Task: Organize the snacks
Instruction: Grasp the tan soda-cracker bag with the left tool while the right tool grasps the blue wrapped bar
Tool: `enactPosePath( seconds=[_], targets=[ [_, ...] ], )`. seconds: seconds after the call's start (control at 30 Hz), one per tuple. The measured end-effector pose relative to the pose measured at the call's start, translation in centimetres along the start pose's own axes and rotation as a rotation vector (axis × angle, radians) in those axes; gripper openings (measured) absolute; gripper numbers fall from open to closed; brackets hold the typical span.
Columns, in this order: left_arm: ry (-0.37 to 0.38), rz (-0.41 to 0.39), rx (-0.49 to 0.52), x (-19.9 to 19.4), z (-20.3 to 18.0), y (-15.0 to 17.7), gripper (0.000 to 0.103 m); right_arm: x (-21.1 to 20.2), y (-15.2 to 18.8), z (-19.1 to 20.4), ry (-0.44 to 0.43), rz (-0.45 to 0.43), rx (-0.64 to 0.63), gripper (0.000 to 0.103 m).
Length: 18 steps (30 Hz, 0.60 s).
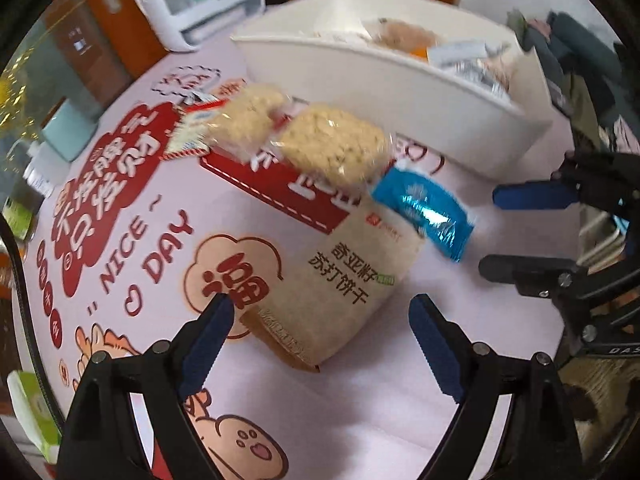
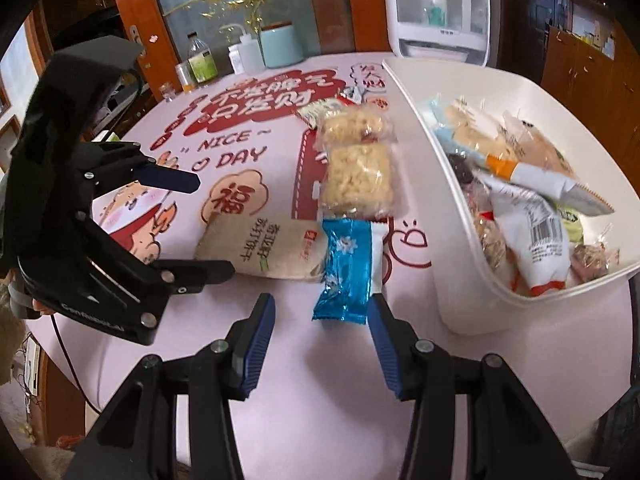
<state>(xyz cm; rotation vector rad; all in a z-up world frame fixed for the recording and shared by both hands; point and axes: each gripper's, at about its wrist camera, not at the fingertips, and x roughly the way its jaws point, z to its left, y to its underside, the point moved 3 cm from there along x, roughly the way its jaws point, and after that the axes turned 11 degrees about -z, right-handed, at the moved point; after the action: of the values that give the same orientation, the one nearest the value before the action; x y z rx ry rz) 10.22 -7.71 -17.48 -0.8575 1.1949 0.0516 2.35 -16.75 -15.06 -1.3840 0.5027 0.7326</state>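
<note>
— Where did the snacks lie?

— On the table (image 2: 344, 360), pink cloth with red print. A tan cracker packet (image 1: 340, 280) lay flat nearest my left claw (image 1: 320, 344). Just beyond it a blue foil packet (image 1: 426, 210), one end overlapping the tan one. Behind both, two clear-wrapped puffed-rice bars (image 1: 332, 144) side by side, and a small red-and-white packet (image 1: 192, 128) past them. The white bin (image 1: 380, 84) stood to the right of the row, already holding a heap of mixed wrappers.

— And your claws?

— Left claw stood wide open, pointed steeply down, its fingers (image 1: 208, 344) either side of the tan packet's near end but not touching it. Nothing held. Right claw (image 2: 320, 344) was partly open, also angled down, with the near end of the blue packet in the gap between its tips; the right-hand pad looked close against the wrapper's white edge, the left-hand pad was clear of it. I could not tell for certain whether that pad touched. It gripped nothing.

— Anything else on the table?

— At the far edge: a white appliance with a clear window (image 2: 438, 12), a pale blue canister (image 2: 280, 46), a few bottles (image 2: 202, 60).
</note>
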Motion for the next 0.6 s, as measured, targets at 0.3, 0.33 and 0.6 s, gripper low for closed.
enactPosePath(
  seconds=[0.3,0.33,0.6],
  targets=[
    [0.078,0.08,0.031,3.6,0.2,-0.2,0.088,2.3,0.9,-0.7,0.039,0.045,0.065,0.049],
    [0.085,0.091,0.034,4.0,0.3,-0.2,0.088,2.5,0.9,-0.8,0.046,0.046,0.072,0.049],
    [0.138,0.109,0.005,5.4,0.7,-0.7,0.089,3.5,0.8,-1.3,0.085,0.046,0.098,0.049]
  ],
)
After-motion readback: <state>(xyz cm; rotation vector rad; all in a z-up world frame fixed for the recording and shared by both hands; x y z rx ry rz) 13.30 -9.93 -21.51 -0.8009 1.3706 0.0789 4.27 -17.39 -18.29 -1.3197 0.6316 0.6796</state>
